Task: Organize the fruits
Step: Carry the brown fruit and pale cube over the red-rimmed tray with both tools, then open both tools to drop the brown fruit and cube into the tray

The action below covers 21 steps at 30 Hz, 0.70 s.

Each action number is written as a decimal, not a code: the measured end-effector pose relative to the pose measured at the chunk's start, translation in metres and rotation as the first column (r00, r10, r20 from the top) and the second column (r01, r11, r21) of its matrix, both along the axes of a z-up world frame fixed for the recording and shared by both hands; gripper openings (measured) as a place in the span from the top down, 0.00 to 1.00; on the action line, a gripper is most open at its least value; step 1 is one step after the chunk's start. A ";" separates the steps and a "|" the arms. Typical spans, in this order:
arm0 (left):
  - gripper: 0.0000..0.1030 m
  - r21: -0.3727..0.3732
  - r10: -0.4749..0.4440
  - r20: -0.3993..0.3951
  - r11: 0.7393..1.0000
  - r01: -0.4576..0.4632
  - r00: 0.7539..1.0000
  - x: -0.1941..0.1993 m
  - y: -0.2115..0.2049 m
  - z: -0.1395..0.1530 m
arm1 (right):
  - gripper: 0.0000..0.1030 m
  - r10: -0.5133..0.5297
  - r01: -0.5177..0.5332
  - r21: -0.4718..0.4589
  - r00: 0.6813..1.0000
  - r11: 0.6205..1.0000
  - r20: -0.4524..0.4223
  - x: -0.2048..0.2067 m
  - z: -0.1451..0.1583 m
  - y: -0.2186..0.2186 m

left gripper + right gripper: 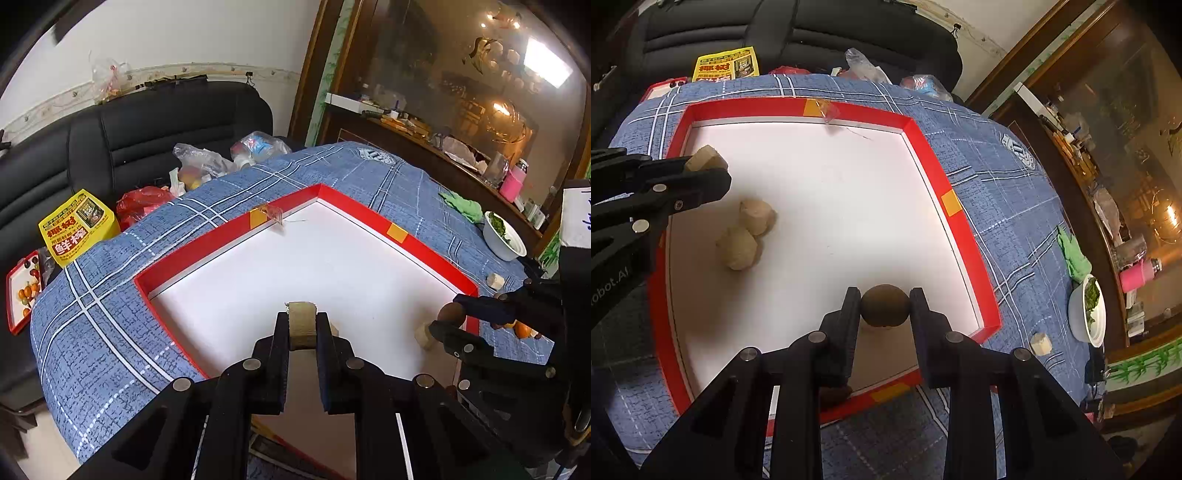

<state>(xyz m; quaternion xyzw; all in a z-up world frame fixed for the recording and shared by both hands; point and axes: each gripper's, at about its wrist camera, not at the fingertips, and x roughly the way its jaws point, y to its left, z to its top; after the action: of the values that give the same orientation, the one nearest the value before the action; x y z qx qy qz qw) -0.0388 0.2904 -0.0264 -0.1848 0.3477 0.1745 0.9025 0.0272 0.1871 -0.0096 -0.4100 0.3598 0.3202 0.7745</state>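
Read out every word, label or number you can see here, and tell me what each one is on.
"椰树" and "鲜榨": yellow carton beside the table; its smaller print is too blurred to read.
"obot.AI", first letter cut off: body of the left tongs, seen from the right wrist.
Blue handwriting on the white label: cut off, unreadable.
Crest on the blue tablecloth: too small to read.

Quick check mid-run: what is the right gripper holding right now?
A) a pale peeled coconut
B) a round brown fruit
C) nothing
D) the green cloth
B: in the right wrist view the right gripper is clamped on a round brown fruit above the red-rimmed tray.
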 end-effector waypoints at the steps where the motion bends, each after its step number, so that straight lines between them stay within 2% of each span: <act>1: 0.88 0.002 0.000 -0.001 1.000 0.000 1.000 0.002 0.000 0.000 | 0.75 -0.001 0.001 0.001 1.000 1.000 -0.001 0.000 0.000 0.000; 12: 0.88 0.015 0.028 -0.018 1.000 -0.028 0.999 0.013 0.004 -0.002 | 0.75 -0.017 0.017 0.023 1.000 1.000 0.003 0.014 -0.005 -0.002; 16: 0.86 0.055 0.063 -0.041 0.997 -0.061 0.997 0.017 0.005 -0.003 | 0.75 -0.028 0.028 0.020 0.999 0.999 0.016 0.018 -0.006 -0.003; 17: 0.82 0.063 0.071 -0.058 0.996 -0.068 0.996 0.019 0.005 -0.004 | 0.75 -0.033 0.033 0.020 0.999 0.999 0.021 0.018 -0.006 -0.004; 19: 0.51 0.074 0.081 -0.066 0.994 -0.076 0.995 0.020 0.004 -0.004 | 0.75 -0.045 0.044 0.017 0.998 0.999 0.038 0.020 -0.006 -0.005; 20: 0.43 0.073 0.081 -0.063 0.994 -0.077 0.995 0.020 0.003 -0.003 | 0.75 -0.046 0.046 0.014 0.998 0.999 0.050 0.020 -0.006 -0.005; 21: 0.31 0.071 0.089 -0.058 0.994 -0.085 0.994 0.019 0.003 -0.002 | 0.72 -0.046 0.046 0.008 0.997 0.999 0.056 0.020 -0.006 -0.006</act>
<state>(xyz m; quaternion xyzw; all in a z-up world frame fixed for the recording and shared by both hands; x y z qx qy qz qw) -0.0194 0.2935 -0.0280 -0.1636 0.3607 0.2311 0.8887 0.0468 0.1813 -0.0160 -0.4078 0.3462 0.2918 0.7929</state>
